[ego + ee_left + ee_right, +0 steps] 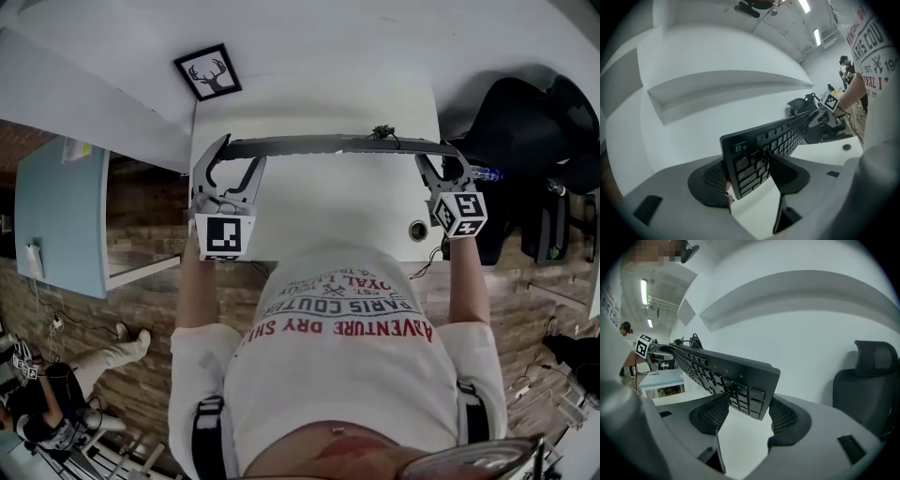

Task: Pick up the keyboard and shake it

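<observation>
The keyboard (328,145) is up off the white desk (319,220), stretched from one claw to the other and tipped so far that from above it shows almost edge-on. The left claw (228,157) is clamped on the Esc end, with one dimpled black pad (711,179) behind the case and the other on the keys. The right claw (441,161) grips the number-pad end the same way, the board sitting between its mesh-textured pads (712,412). It is a long, thin slab of matte black plastic with low square keys. It looks stiff and fairly light, though its length would make it twist in a one-ended grip, so holding both short ends suits it. The smooth case may slide under a hard shake, and keys under a pad can sink or pop loose. A bundled cable (382,132) rides on the far edge between the claws and will likely swing.
</observation>
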Available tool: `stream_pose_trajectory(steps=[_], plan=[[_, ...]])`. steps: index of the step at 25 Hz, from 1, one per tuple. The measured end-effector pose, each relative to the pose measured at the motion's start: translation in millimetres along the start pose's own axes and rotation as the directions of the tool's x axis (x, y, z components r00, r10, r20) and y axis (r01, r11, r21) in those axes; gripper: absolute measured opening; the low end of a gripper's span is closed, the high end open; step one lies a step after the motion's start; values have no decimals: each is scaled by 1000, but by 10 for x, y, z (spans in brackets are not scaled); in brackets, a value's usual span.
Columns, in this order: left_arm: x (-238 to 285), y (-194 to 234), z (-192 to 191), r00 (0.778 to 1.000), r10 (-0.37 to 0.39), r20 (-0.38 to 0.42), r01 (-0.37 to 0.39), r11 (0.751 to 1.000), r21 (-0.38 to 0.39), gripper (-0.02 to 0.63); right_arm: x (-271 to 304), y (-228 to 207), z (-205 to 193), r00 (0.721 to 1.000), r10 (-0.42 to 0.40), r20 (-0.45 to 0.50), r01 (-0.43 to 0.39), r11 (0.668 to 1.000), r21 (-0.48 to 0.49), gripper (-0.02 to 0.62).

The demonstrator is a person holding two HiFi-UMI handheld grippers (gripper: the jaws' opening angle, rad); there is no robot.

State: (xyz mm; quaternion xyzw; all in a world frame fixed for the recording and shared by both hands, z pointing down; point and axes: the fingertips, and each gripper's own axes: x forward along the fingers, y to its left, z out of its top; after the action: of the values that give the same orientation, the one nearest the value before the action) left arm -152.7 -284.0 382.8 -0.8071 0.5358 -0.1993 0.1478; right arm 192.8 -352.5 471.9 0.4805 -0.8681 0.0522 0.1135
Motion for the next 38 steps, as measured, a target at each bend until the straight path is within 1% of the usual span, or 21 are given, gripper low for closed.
stream_pose_trajectory(steps=[3, 5, 9, 14, 17, 19, 21, 22, 24, 25, 26, 28, 32, 35, 37, 38], plan=[[17, -81, 52, 1000, 19, -4, -19, 999, 43, 261, 9, -75, -128, 1000, -14, 1, 14, 999, 34, 270], [22, -116, 133, 999, 38, 37, -41, 996, 85, 261, 8, -124, -144, 999, -39, 19, 39, 999, 39, 270], [19, -154, 215, 989, 57, 138, -79, 984, 159, 261, -20, -195, -77, 993, -100, 67, 100, 995, 9, 270], [-23, -176, 249, 973, 70, 220, -110, 978, 177, 261, -51, -222, 19, 987, -119, 105, 121, 993, -14, 270], [-49, -176, 287, 972, 67, 224, -116, 970, 214, 261, -50, -210, 39, 986, -120, 114, 123, 992, -20, 270], [-47, -163, 292, 977, 60, 206, -105, 971, 214, 261, -47, -197, 50, 987, -118, 110, 121, 992, -27, 270], [-18, -133, 263, 983, 43, 181, -76, 981, 177, 261, -51, -171, 81, 989, -110, 101, 115, 992, -49, 270], [5, -109, 232, 986, 31, 166, -56, 988, 145, 261, -53, -146, 102, 990, -104, 94, 110, 992, -65, 270], [51, -55, 115, 991, 9, 131, -14, 999, 44, 261, -53, -74, 147, 994, -85, 73, 92, 991, -100, 270], [68, -34, 24, 995, -4, 104, 5, 1000, -13, 261, -53, -38, 163, 995, -72, 62, 79, 990, -115, 270], [82, -21, -75, 997, -21, 70, 25, 998, -57, 261, -52, -8, 174, 997, -58, 53, 64, 990, -129, 270], [106, 3, -248, 998, -60, 14, 61, 991, -121, 261, -49, 50, 189, 999, -28, 43, 34, 988, -153, 270], [157, 60, -506, 990, -131, -48, 116, 966, -231, 261, -51, 181, 239, 999, 15, 43, -6, 980, -200, 270], [187, 132, -639, 987, -151, -45, 133, 951, -278, 264, -69, 296, 362, 996, 8, 84, 15, 964, -265, 270], [205, 210, -692, 990, -143, -19, 131, 947, -293, 267, -86, 381, 515, 990, -9, 139, 55, 942, -331, 270], [214, 250, -717, 990, -139, -7, 130, 944, -302, 268, -94, 427, 605, 985, -13, 170, 76, 926, -370, 270]])
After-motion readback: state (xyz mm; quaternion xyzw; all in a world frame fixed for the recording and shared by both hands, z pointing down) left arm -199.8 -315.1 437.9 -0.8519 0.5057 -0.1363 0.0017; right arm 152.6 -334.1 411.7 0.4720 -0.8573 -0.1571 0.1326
